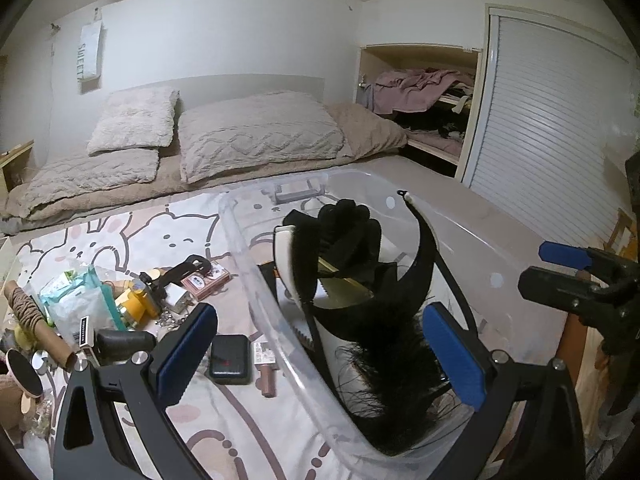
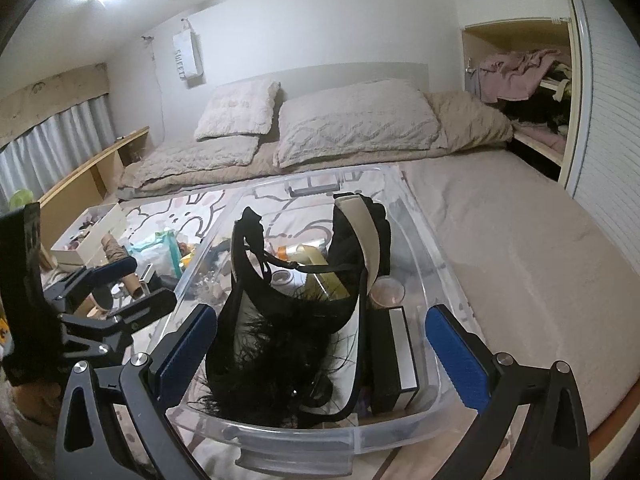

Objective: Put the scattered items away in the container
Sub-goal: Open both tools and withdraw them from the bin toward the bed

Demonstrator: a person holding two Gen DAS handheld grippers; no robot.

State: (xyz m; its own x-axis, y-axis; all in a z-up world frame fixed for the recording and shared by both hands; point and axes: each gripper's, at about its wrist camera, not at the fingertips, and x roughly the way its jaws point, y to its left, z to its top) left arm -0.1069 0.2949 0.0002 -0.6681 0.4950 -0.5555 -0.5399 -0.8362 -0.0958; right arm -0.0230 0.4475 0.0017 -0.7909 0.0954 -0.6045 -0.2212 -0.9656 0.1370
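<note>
Both grippers' fingers (image 1: 186, 346) apart (wide)

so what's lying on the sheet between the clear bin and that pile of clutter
In the left wrist view, a small black case and a pinkish tube lie on the bedsheet between the clear bin and the clutter pile.

Left gripper (image 1: 320, 344) jaws wide open astride the near-left wall of the clear container (image 1: 256, 280), which holds a black furry headband (image 1: 380, 360) and black glove (image 1: 348, 232); black case (image 1: 230, 358), yellow bottles (image 1: 138, 300), tissue pack (image 1: 76, 300) scattered on patterned sheet (image 1: 168, 236).
</note>
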